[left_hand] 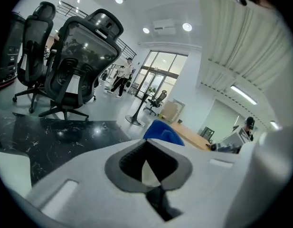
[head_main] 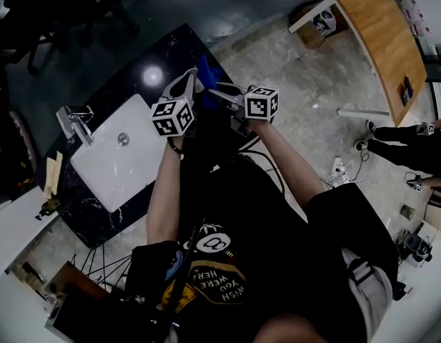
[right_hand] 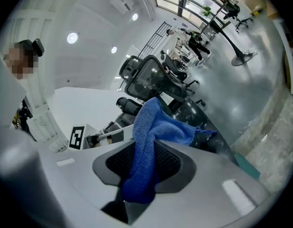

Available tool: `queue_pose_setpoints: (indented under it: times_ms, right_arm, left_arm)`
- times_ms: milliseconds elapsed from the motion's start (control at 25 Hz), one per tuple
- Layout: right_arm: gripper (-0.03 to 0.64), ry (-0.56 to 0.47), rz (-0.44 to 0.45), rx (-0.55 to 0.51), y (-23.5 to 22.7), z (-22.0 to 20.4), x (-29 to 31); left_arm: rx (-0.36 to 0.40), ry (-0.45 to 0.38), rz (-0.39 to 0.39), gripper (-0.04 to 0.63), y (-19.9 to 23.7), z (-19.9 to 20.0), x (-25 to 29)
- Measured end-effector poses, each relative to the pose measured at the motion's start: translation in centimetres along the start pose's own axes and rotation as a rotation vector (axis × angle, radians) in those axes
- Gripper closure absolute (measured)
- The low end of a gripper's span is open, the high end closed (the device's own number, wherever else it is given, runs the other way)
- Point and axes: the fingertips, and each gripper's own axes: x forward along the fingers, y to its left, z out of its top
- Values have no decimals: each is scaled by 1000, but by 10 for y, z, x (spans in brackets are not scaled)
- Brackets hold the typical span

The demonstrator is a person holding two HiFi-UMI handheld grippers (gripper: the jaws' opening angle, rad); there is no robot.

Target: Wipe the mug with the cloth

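right tongs (right_hand: 145, 165) pinch a blue cloth (right_hand: 153, 125), its lower end hidden; left tongs (left_hand: 147, 164) pressed together; shirt (head_main: 227, 263) reads "wish you were here".

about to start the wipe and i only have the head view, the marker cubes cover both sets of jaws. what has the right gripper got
observer: The right gripper is shut on the blue cloth, which bunches between its pads and sticks out past the tips.
operator: and the left one
observer: The left gripper has its pads pinched on a pale edge; too little of it shows to name it.
operator: cloth near it
observer: A blue fold rises just beyond the left tips; contact can't be judged.
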Motion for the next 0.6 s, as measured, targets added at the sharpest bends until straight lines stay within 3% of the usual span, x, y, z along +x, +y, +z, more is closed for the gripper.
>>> queue_pose_setpoints:
  times_ms: [200,480,600]
  right_arm:
    - [502,-114,-83,86,-35,31,10]
    - [502,-191,-26,275,-13,-12,-8]
    - [502,-183,-30,279,-11,-25,-15]
  left_arm:
    - [-40,-19,-2,592,1,0,-1]
    - [-53,2,-6,592,-1,-12,0]
    - [-42,0,-11,592,-6,-14,1]
